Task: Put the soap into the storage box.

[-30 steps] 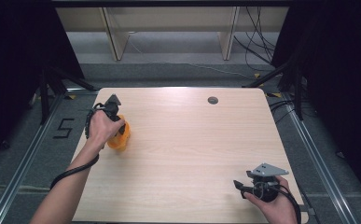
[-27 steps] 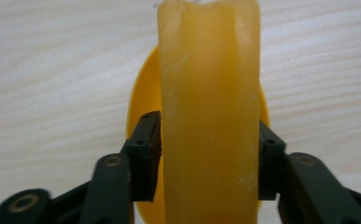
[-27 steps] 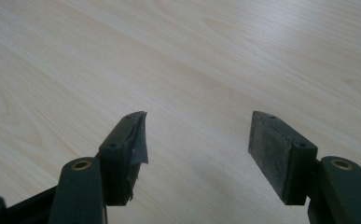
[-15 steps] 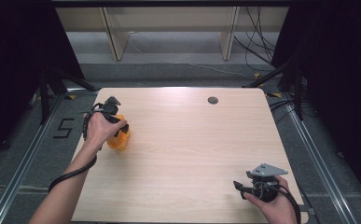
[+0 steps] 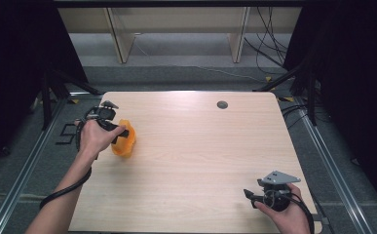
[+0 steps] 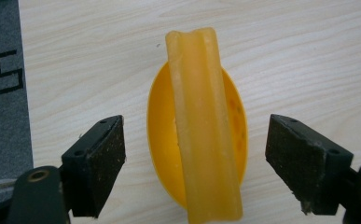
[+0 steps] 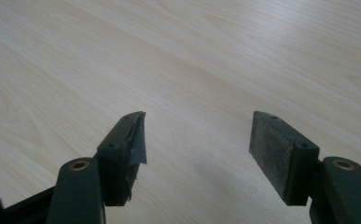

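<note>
- Left gripper (image 6: 194, 158): jaws have just been opening and now stand wide apart, touching nothing.
- Orange scoop (image 6: 201, 140) lies on the table (image 5: 200, 156), between and below those fingers.
- Right gripper (image 7: 197, 154): fingers apart, bare wood between.

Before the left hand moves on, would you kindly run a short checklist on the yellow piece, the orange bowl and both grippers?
1. Left gripper let go: ok; its jaws have just been opening and stand wide, pads clear of the pale yellow ridged plastic piece between them.
2. Yellow piece lies across the orange plastic bowl: ok.
3. Bowl on the light wooden table, inside its left edge: ok.
4. Yellow piece steady on the bowl: cannot tell.
5. Right gripper open with nothing between its jaws: ok.
</note>
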Tool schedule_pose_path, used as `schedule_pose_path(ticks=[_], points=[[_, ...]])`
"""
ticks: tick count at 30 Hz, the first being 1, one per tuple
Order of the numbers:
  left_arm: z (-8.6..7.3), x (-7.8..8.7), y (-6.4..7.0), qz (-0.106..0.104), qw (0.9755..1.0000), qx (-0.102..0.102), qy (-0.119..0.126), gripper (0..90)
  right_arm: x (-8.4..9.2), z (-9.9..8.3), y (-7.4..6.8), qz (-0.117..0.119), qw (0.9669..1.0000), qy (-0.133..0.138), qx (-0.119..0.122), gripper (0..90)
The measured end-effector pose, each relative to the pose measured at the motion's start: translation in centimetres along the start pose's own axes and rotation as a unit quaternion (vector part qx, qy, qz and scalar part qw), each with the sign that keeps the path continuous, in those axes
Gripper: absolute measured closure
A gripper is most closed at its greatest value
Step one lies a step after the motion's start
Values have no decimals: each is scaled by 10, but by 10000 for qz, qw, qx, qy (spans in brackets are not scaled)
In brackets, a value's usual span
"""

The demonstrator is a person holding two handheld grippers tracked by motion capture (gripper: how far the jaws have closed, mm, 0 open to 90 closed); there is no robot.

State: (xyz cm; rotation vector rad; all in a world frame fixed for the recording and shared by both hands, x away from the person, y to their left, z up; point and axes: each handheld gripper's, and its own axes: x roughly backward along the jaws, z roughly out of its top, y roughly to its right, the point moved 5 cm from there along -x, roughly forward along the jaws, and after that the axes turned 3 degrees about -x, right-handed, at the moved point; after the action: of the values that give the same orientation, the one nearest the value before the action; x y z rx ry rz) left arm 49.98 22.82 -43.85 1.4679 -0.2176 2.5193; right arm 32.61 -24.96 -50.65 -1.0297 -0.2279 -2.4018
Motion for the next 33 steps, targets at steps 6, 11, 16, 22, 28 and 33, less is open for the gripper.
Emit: schedule_pose_path(ticks=[6,11,16,22,28,33], points=[[-10,15,-3,-180,9995,-127,243,195,-1,1,-1,61,10000,5,2,365],[-20,25,-3,-475,9967,-70,662,195,-1,1,0,64,10000,3,-8,365],[-37,28,-3,-493,9942,-192,932,195,0,0,0,-14,10000,0,-17,364],[-60,30,-8,-567,9897,-261,1285,195,1,0,0,-39,10000,-5,-10,364],[-87,30,-10,-737,9852,-268,1526,197,1,2,0,-40,10000,57,-21,364],[-110,28,-8,-887,9794,-110,1808,209,1,2,-1,-39,9999,88,-44,365]])
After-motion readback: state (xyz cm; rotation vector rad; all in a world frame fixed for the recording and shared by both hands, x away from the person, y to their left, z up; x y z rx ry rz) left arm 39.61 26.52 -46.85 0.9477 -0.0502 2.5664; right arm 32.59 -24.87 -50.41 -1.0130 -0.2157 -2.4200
